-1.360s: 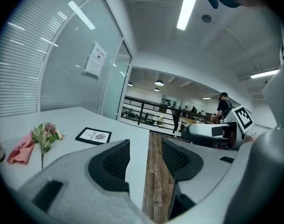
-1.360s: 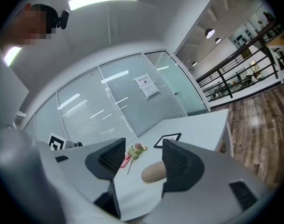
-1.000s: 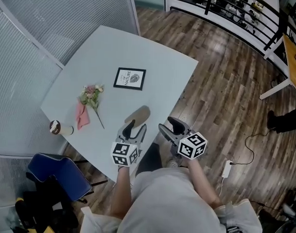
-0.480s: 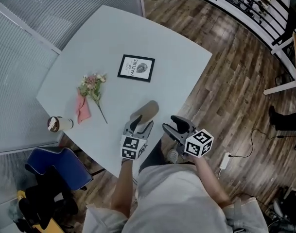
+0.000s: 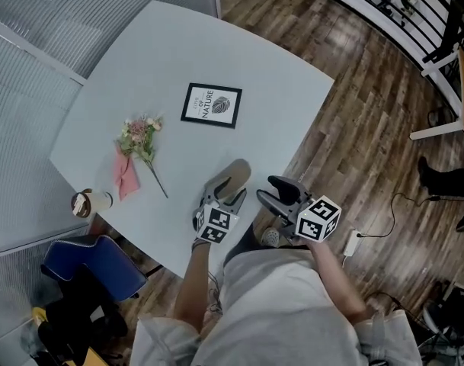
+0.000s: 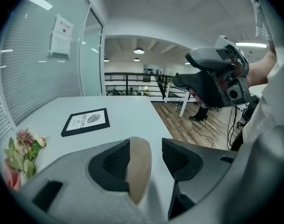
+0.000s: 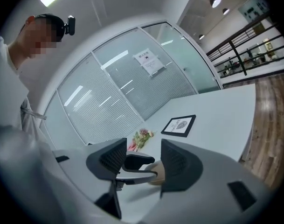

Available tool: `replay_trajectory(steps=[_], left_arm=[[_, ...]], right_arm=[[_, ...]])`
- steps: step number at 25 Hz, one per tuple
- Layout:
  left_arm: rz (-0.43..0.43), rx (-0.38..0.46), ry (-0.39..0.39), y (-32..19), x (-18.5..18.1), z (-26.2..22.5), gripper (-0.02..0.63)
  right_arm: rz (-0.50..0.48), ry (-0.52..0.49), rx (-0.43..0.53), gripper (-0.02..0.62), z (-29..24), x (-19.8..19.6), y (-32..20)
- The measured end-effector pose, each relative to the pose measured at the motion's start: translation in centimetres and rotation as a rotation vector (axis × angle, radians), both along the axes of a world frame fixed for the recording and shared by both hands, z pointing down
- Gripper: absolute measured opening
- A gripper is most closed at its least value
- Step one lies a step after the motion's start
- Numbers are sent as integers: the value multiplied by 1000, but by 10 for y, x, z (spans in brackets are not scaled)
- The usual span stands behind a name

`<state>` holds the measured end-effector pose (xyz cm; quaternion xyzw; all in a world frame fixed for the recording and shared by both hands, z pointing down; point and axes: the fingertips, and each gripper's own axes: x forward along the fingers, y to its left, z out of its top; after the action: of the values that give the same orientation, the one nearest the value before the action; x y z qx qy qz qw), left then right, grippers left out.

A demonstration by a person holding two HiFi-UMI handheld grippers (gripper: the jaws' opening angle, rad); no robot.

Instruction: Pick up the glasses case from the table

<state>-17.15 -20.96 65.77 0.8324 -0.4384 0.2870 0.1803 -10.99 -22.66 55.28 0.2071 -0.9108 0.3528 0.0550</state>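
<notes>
Straddling the near end of a tan, oval, smooth-shelled glasses case (image 5: 232, 175), the person's left gripper (image 5: 222, 197) is set low over the front part of a pale grey, round-cornered table (image 5: 178, 52). Its jaws are spread and not yet clamped. In the left gripper view the case (image 6: 138, 167) lies flat on the tabletop between the two black ribbed pads. It sits hard up by the left pad, touching or nearly so, while a strip of bare table shows between it and the right pad.

The right gripper (image 5: 271, 191) hangs just beside the left one, at the table's edge and partly over the dark wood floor. It is also spread wide and holding nothing. Its own view looks between the jaws toward the left gripper's jaw and the case beyond.

A black-framed leaf print (image 5: 211, 105), a small bunch of pink flowers (image 5: 136, 137) and a paper cup on its side (image 5: 91, 202) lie well apart from the work.

The step in hand appears to be the grasp itself, with the case bracketed but not gripped. The next move likely calls for squeezing the left jaws across the case's narrow width, then lifting straight up. Because the case sits off-centre, the closing jaws may nudge it sideways, and its rounded shell could slip under a light grip.
</notes>
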Motion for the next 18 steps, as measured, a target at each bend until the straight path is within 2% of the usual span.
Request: replay_trajectory(steps=[5,9,18], left_arm=[[49,-21,6,-1,7,12,202],[75,-46,-60,2,5,27,202],[94,-7,-96,2,2,32,196]], right_arm=[[49,12,-23,224,9,9,-10],[49,14,-25,224,11,7,-11],[62,25,-41,224,21,13,-3]])
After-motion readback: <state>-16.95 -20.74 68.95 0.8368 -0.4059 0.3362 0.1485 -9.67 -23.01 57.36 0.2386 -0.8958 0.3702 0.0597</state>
